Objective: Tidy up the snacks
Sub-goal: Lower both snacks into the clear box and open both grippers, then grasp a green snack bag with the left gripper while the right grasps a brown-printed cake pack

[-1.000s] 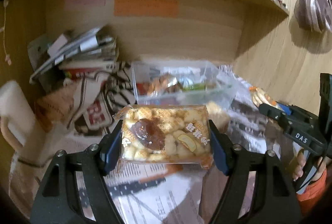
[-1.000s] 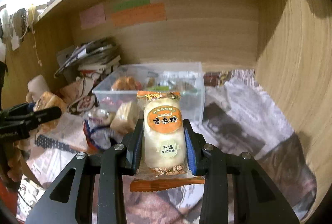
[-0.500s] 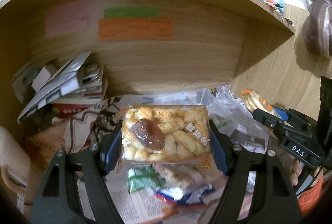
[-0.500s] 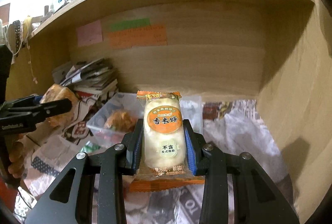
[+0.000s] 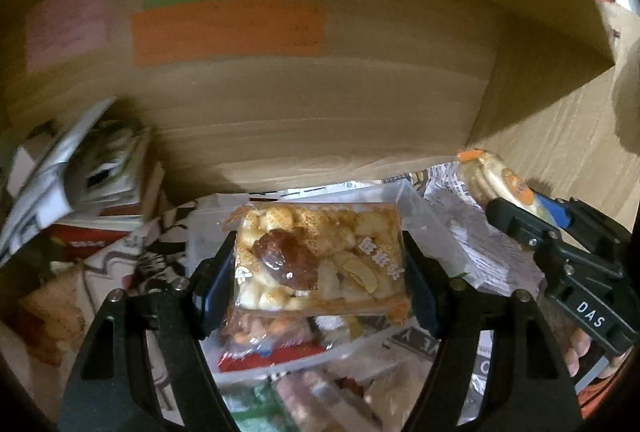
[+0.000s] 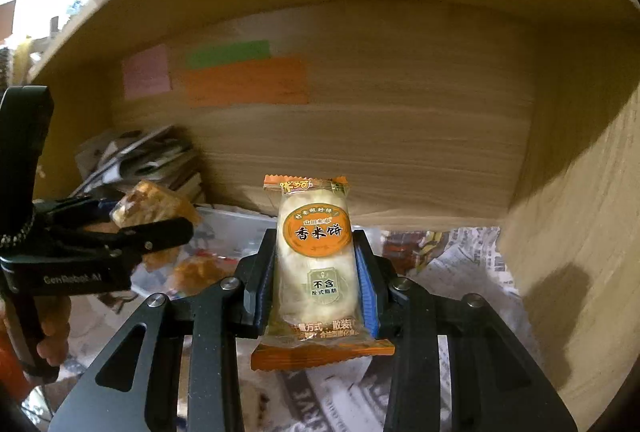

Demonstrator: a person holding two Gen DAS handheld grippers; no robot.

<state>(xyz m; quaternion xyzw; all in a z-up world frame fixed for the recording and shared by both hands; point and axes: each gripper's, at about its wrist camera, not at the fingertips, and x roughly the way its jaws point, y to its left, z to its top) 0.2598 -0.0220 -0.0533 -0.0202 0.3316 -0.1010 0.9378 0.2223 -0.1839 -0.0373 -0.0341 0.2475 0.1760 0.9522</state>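
Observation:
My left gripper point(image 5: 318, 268) is shut on a flat clear snack pack with brown and yellow pieces point(image 5: 320, 256), held above a clear plastic bin point(image 5: 432, 228) that holds several snack packets point(image 5: 272, 336). My right gripper point(image 6: 316, 264) is shut on an upright orange-and-white rice cake packet point(image 6: 316, 260). In the left wrist view the right gripper and its packet point(image 5: 492, 180) are at the right, beside the bin. In the right wrist view the left gripper with its snack pack point(image 6: 148, 204) is at the left, over the bin point(image 6: 228, 228).
Everything sits inside a wooden shelf bay lined with newspaper point(image 6: 452, 256). A messy pile of books and papers point(image 5: 80, 168) fills the back left. The wooden side wall point(image 6: 572, 232) stands close on the right. Coloured notes point(image 5: 228, 28) are stuck on the back wall.
Both grippers have risen and moved forward toward the back wall, each still holding its packet. The bin now lies below and behind the left gripper's pack.

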